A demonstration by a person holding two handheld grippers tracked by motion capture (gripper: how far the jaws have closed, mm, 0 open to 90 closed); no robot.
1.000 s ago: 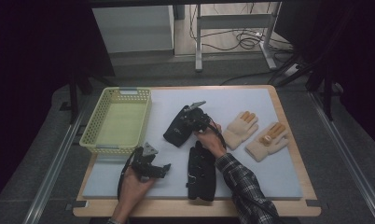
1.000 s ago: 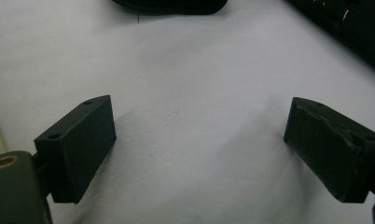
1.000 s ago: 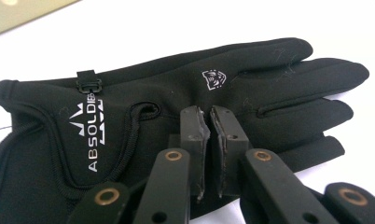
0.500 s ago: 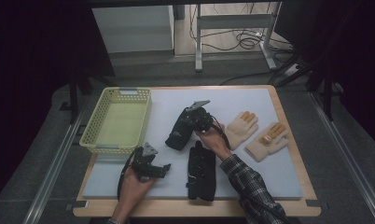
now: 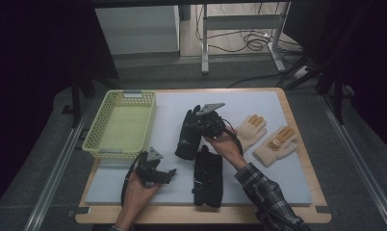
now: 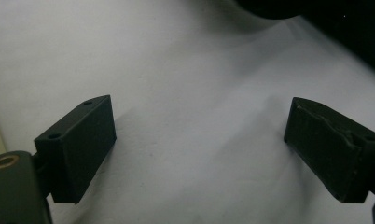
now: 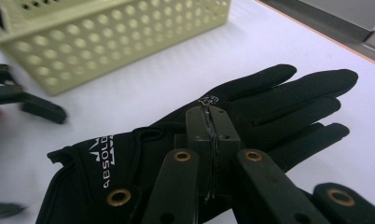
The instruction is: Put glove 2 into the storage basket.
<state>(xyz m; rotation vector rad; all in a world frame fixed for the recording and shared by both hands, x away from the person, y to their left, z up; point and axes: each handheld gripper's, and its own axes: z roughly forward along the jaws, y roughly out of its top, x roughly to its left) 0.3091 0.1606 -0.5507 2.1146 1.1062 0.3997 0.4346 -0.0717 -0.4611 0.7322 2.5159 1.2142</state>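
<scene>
One black glove [image 5: 187, 136] has shifted slightly left under the right hand-held gripper [image 5: 207, 126].

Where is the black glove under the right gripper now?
In the high view, the black glove lies mid-table on the white mat, between the yellow basket and the beige gloves, beneath the right gripper.

A lab or test room set up for recording, not a home. A wooden-edged bench [image 5: 297, 120] with a pale grey mat [image 5: 259, 103] stands on dark grey carpet [image 5: 355, 159], flanked by metal floor rails [image 5: 52, 178]. The surroundings are dark and unlit, with black stands at both sides. Behind the bench are the metal legs of another table [image 5: 204, 43], a white cabinet [image 5: 136, 29], and loose black cables [image 5: 251, 41] coiled on the floor. A yellow perforated plastic basket [image 5: 97, 126] sits on the mat.
</scene>
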